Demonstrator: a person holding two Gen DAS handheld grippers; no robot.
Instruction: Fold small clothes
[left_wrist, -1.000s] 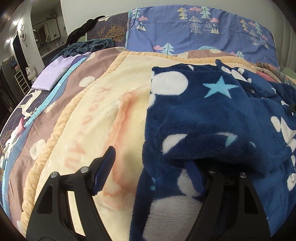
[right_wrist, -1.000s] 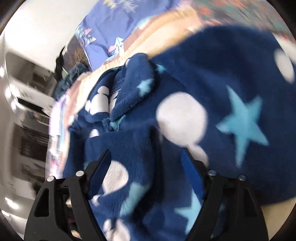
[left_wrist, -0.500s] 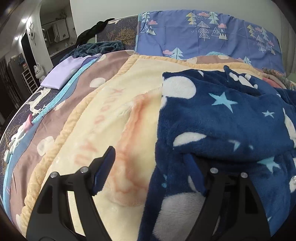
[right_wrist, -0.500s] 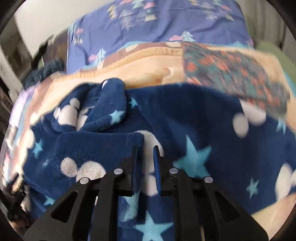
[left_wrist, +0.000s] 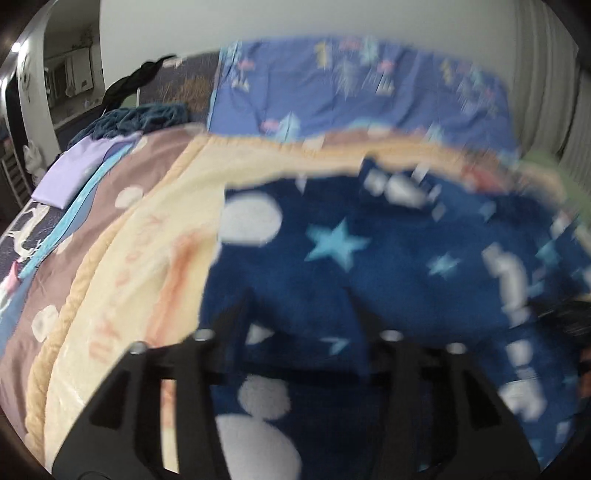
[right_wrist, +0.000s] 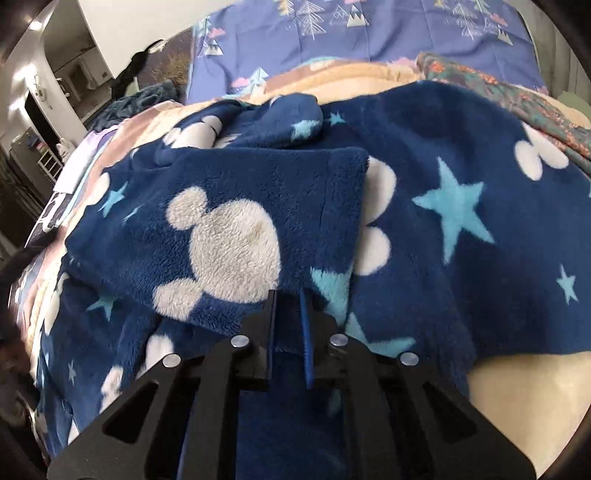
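Observation:
A navy fleece garment (right_wrist: 424, 155) with white mouse-head shapes and light blue stars lies spread on the bed; it also shows, blurred, in the left wrist view (left_wrist: 388, 266). A folded-over flap (right_wrist: 229, 221) lies on top of it. My right gripper (right_wrist: 288, 295) is shut on the near edge of that flap. My left gripper (left_wrist: 299, 299) is open, its fingers resting over the garment's left part, with fleece between them.
A cream and peach blanket (left_wrist: 147, 258) covers the bed under the garment. A blue pillow (right_wrist: 369, 33) with tree prints lies at the head. A patterned teal and orange cloth (right_wrist: 517, 96) lies at the right. A lilac folded item (left_wrist: 74, 173) lies at far left.
My right gripper has closed on the flap's edge and pulled it toward me. My left gripper has shifted right over the garment, and its jaws have narrowed; its view is blurred by motion.

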